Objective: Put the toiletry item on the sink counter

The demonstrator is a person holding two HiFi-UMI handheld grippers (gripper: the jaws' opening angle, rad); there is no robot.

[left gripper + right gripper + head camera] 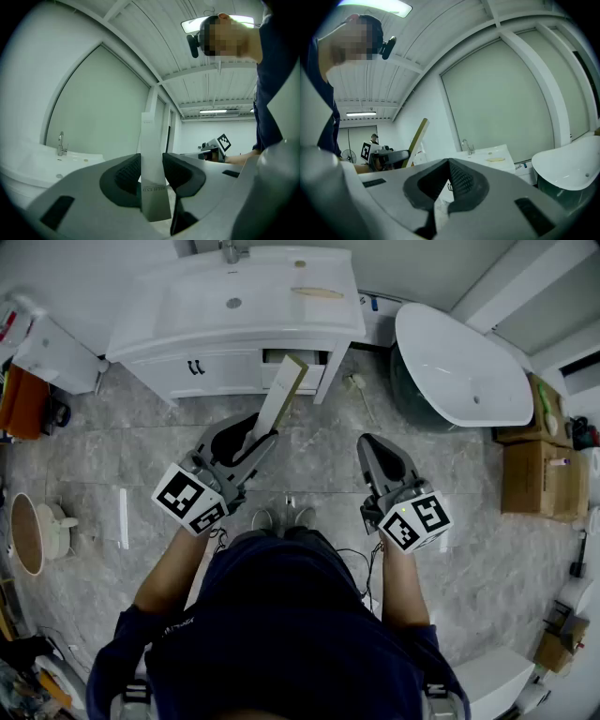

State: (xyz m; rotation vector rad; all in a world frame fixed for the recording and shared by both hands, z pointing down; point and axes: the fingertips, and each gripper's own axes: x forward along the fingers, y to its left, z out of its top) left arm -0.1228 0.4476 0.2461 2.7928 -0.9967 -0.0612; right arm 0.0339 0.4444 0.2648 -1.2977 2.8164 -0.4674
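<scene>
Between my left gripper's (253,437) jaws: the toiletry item, a long narrow carton (151,154). White face, olive-tan side, "HIGH END" printed near its lower end. The jaws are clamped on that lower end, one pad on each broad face, and most of the carton's length sticks out past the fingertips.

Carton is tilted, far end leaning forward and a bit to the gripper's right. It's in the air and touches nothing but my jaws.

Ahead of the left gripper is the white vanity. The sink counter (328,320) is beyond the carton's far end, and the carton is not on it. From the head view the carton's tip overlaps an open drawer (314,371) under the counter's right part.

Basin (202,301) is ahead and to the left of that gripper, faucet (230,251) behind the basin. A flat tan oval thing (317,292) lies on the counter right of the basin. Can't tell what it is.

Right gripper (373,444): jaws pressed together, nothing between them. It sits level with the left one, well apart from it, pointing the same way. Its own view shows the carton off to its left and the vanity straight ahead.

Right of and ahead of the right gripper is a white freestanding tub (459,362). Further right, against the wall, are stacked cardboard boxes (534,479).

Grey stone-look floor tiles (141,442) lie under both grippers.
</scene>
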